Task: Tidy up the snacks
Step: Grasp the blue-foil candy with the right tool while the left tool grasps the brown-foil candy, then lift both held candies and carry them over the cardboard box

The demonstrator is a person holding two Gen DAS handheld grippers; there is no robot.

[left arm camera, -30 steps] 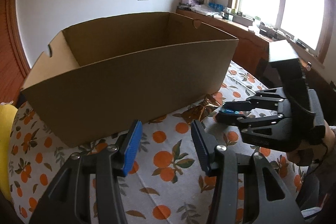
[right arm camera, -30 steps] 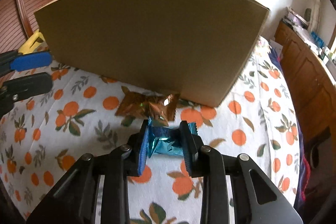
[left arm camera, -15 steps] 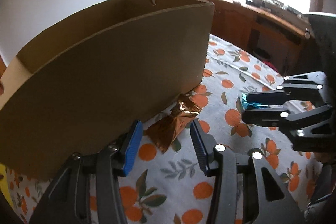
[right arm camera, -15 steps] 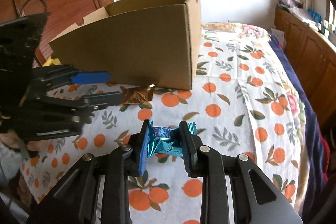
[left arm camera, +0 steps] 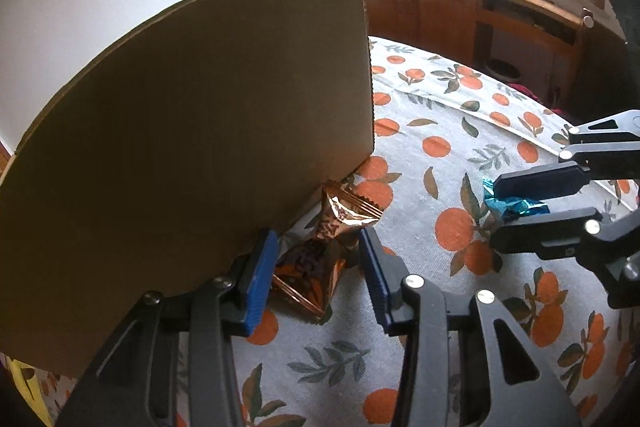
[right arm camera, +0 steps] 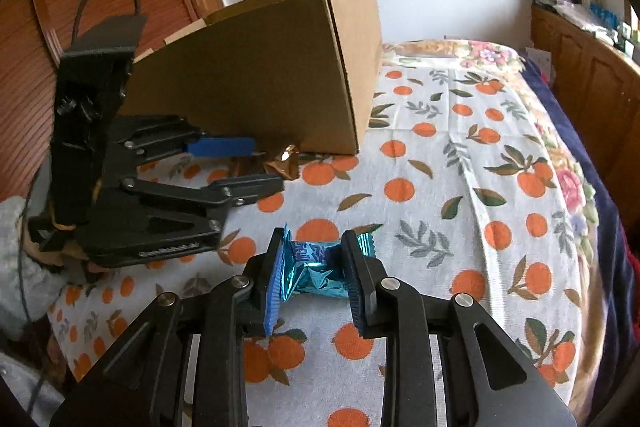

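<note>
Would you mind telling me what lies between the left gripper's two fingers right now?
A copper snack wrapper lies between the closing fingers, beside the cardboard box; the left wrist view shows it best.

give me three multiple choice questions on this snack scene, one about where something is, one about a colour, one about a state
1. Where does the copper snack packet lie?
A. inside the cardboard box
B. on the cloth beside the box's near wall
C. on the window sill

2. What colour is the wrapper held in the right gripper?
A. teal blue
B. yellow
C. red

3. How does the left gripper stand?
A. clamped on the box's wall
B. jaws apart with the copper packet between them
C. shut on nothing

Answers:
1. B: the packet rests on the orange-print cloth at the foot of the cardboard box.
2. A: the teal snack packet is pinched between the pads.
3. B: the jaws are closing around the packet, with gaps left at both pads.
</note>
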